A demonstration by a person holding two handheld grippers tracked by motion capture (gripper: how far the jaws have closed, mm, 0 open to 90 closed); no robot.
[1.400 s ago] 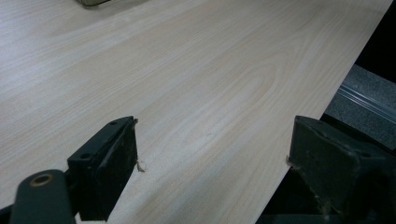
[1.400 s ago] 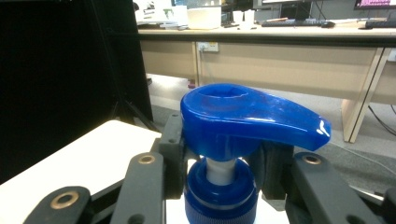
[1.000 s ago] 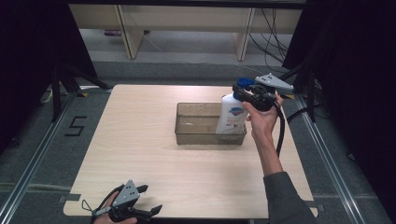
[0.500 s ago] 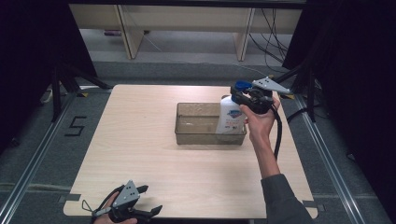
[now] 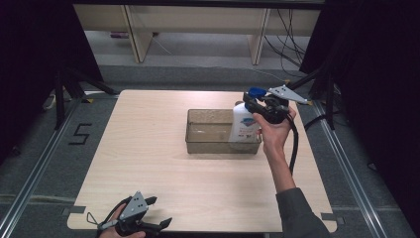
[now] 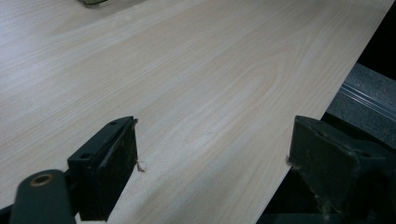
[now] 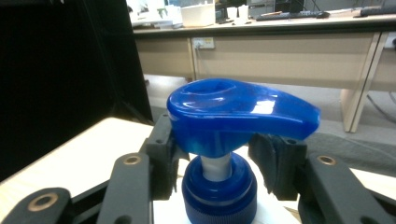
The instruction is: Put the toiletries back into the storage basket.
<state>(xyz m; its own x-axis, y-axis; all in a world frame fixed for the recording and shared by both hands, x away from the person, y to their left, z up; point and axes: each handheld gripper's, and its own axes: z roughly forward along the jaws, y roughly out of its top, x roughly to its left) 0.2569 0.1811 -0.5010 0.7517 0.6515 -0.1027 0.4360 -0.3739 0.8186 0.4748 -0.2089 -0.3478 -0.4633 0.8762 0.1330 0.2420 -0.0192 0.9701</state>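
Left gripper [image 5: 157,212] unmoved at the tabletop's near left corner, jaws spread and empty, clear bin [image 5: 208,134] at tabletop centre, white pump bottle [image 5: 243,125] lowered further into the bin's right end, right gripper [image 5: 251,100] pinching its blue pump neck.

The left gripper [image 6: 212,175] holds its two black fingers [image 6: 109,170] wide apart over the pale wooden bench [image 6: 187,70], its edge at three o'clock.

Bottle [image 5: 243,126] in tray's [image 5: 208,144] right end
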